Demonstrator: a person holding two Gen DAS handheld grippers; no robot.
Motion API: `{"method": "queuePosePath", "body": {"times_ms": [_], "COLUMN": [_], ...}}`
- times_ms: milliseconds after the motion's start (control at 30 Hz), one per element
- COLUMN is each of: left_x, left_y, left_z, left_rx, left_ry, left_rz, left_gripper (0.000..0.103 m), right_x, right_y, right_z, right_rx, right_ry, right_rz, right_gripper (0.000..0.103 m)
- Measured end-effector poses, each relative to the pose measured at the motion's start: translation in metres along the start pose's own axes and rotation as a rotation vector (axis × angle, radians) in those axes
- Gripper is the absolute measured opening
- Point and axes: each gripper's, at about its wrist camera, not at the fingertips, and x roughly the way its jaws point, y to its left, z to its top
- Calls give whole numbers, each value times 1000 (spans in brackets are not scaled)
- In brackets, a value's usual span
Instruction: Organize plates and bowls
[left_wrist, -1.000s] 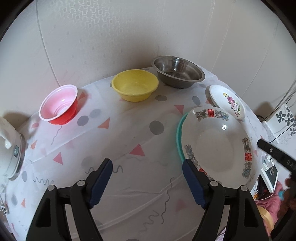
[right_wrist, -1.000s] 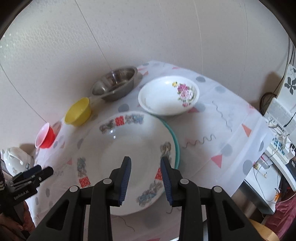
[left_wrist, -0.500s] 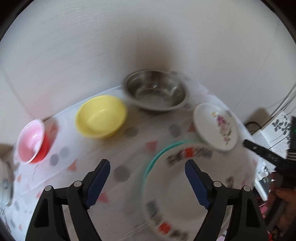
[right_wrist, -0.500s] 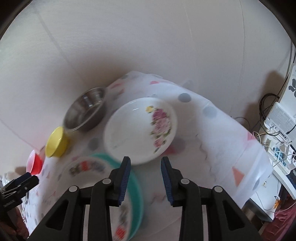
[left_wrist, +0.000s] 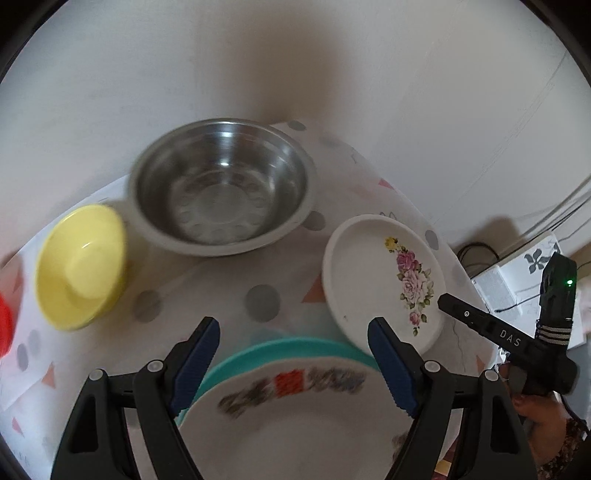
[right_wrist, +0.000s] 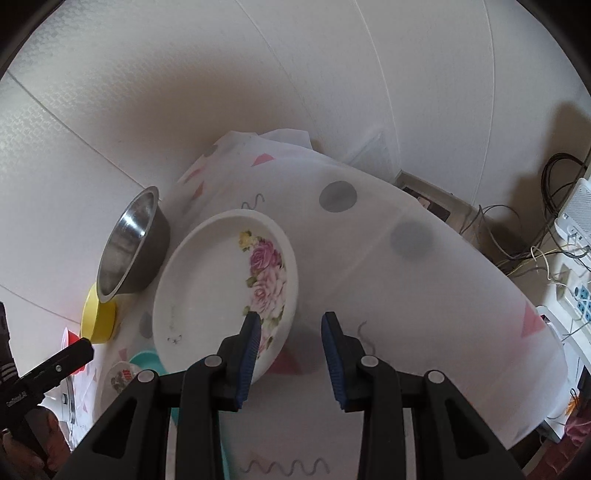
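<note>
- One red bowl (left_wrist: 5, 325), cut off at the far left edge of the left wrist view.
- One yellow plastic bowl (left_wrist: 79, 266), just right of it.
- One stainless steel bowl (left_wrist: 221, 184), near the wall, beside the yellow one.
- One large patterned plate (left_wrist: 295, 417) lying on one teal plate (left_wrist: 280, 345), below the left gripper (left_wrist: 293, 363), whose fingers stand wide apart with nothing pinched.
- One white rose-patterned plate (left_wrist: 384, 273), right of the steel bowl; its near edge comes up to the teal plate's rim.
- Right gripper (right_wrist: 290, 352): fingers part-spread and bare, left pad over the rose plate's rim; whether it touches, I cannot tell.
- One table under a white tablecloth (right_wrist: 406, 295) printed with grey dots, pink triangles and squiggles.
- Pale textured wall (right_wrist: 258, 74) behind; cables and a power strip (right_wrist: 576, 291) at the right.
</note>
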Motion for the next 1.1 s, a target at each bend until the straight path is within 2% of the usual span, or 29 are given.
{"method": "queuePosePath", "body": {"times_ms": [267, 400, 567, 633, 700, 1100], "left_x": [31, 43, 59, 67, 70, 106], "left_y": [-17, -21, -18, -19, -20, -37], "left_z": [20, 24, 31, 34, 35, 42], "left_rx": [42, 57, 34, 26, 26, 37], "left_ry": [38, 65, 107, 135, 147, 199], "left_rz": [17, 12, -12, -21, -30, -43], "left_gripper": [79, 73, 59, 47, 43, 37], "right_x": [16, 23, 24, 25, 27, 31], "right_y": [-2, -1, -4, -3, -3, -3], "right_z": [8, 12, 14, 14, 15, 19], "right_rx": [6, 5, 21, 19, 13, -48], "right_ry": [29, 35, 38, 36, 36, 25], "right_rz": [45, 61, 86, 91, 95, 102], "right_gripper": [34, 34, 34, 34, 34, 24]}}
